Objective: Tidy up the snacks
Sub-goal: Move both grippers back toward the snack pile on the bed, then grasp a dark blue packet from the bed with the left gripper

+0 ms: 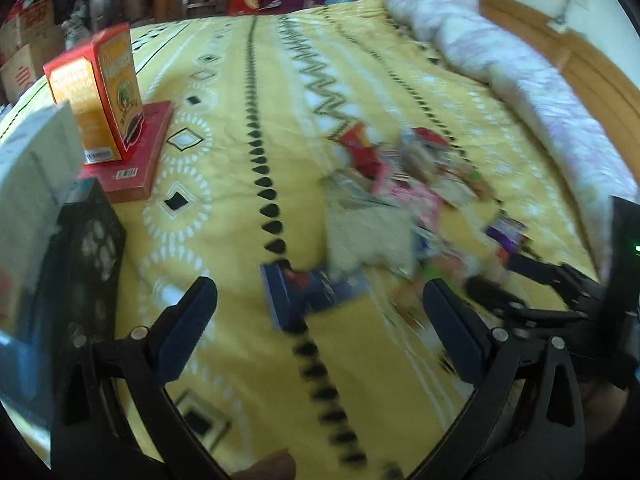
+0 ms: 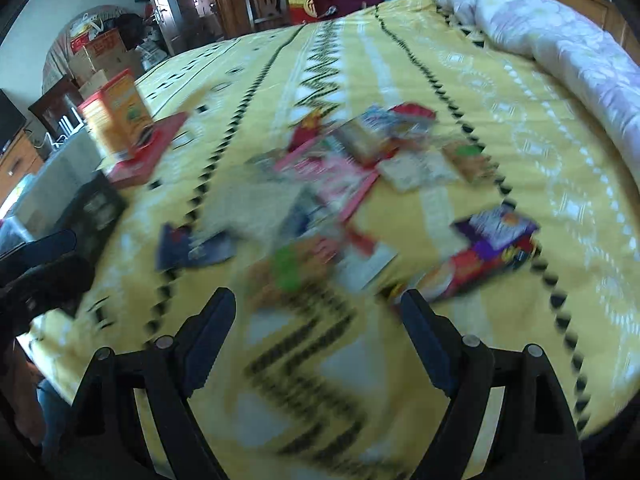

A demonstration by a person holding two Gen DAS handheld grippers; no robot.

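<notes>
Barely begun, by my reckoning: the loose heap of bright snack packets [image 2: 360,168] lies unsorted mid-way across the yellow patterned bedspread [image 1: 360,92], while only an upright orange carton [image 1: 100,88] stands on a flat red box [image 1: 136,160] at the bed's edge. My left gripper [image 1: 320,320] and right gripper [image 2: 318,330] both gape wide, holding nothing, above the cloth. A blue packet [image 1: 308,292] lies nearest; a black crate [image 1: 84,264] and a rumpled pale quilt [image 1: 520,68] flank the bed, nothing blocking the heap.

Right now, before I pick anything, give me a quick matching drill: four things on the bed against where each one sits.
1. orange box
2. flat red box
3. blue packet
4. rolled quilt

A. along the wooden headboard side
B. standing upright on another box
C. nearest the left tool, flat on the yellow bedspread
D. lying under the upright box

Pairs: 1-B, 2-D, 3-C, 4-A
</notes>
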